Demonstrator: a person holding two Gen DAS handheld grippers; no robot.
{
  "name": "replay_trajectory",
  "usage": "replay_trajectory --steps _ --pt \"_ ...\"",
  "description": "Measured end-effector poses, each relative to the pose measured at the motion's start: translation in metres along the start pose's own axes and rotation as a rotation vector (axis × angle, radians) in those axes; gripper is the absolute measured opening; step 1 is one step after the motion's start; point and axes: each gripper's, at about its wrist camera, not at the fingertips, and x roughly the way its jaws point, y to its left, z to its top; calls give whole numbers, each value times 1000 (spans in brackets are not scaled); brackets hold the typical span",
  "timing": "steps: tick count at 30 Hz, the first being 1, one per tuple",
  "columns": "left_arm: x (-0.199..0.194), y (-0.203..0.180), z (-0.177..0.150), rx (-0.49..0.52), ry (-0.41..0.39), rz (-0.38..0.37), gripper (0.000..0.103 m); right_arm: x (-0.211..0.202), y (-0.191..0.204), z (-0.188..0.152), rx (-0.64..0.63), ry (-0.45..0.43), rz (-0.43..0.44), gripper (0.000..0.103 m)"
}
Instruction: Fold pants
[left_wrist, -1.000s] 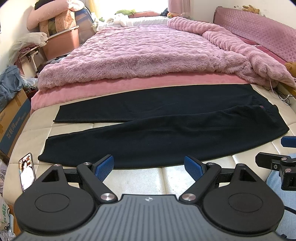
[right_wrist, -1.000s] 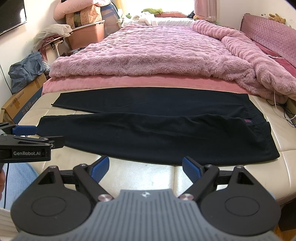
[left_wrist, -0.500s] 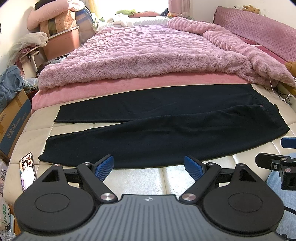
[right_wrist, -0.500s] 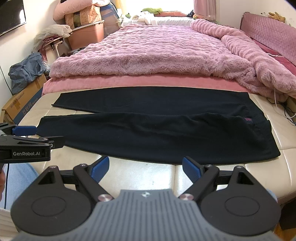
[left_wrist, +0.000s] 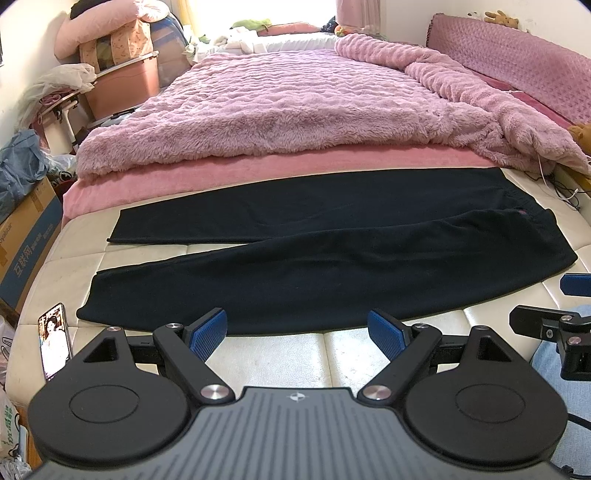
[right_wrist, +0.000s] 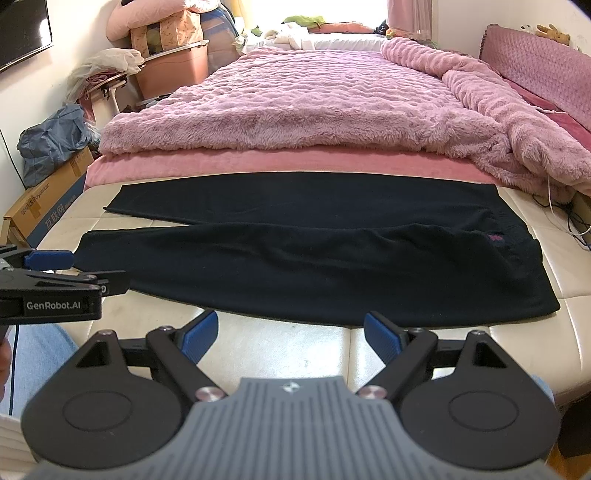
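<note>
Cream quilted mattress (left_wrist: 280, 354) is carrying the black pants (left_wrist: 295, 266), lying flat with legs pointing left and waistband right, below a pink blanket (left_wrist: 280, 110). Left gripper (left_wrist: 297, 332) and right gripper (right_wrist: 290, 334) are hovering, spread apart, gripping nothing, near a phone (left_wrist: 54, 341).

Black pants (left_wrist: 295, 273) flat on mattress (left_wrist: 288, 354)

I see plain black pants (left_wrist: 295, 258) on the cream quilted mattress (left_wrist: 280, 354); a fuzzy, rippled pink blanket (left_wrist: 288, 110) beyond; a rose-pink sheet (right_wrist: 258, 158) beneath it; blue ribbed pads (right_wrist: 382, 338) on my black gripper fingers.
</note>
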Motion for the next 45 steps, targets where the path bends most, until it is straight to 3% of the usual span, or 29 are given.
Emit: replay_trajectory --steps 34,40,45 --pt "7 4 -4 -1 14 -3 100 0 -5 -1 14 8 -2 82" --pt "19 7 1 20 12 -4 100 11 -17 2 25 21 -14 82" --pt "37 15 5 55 -9 -1 97 27 -49 8 25 -12 -33 82"
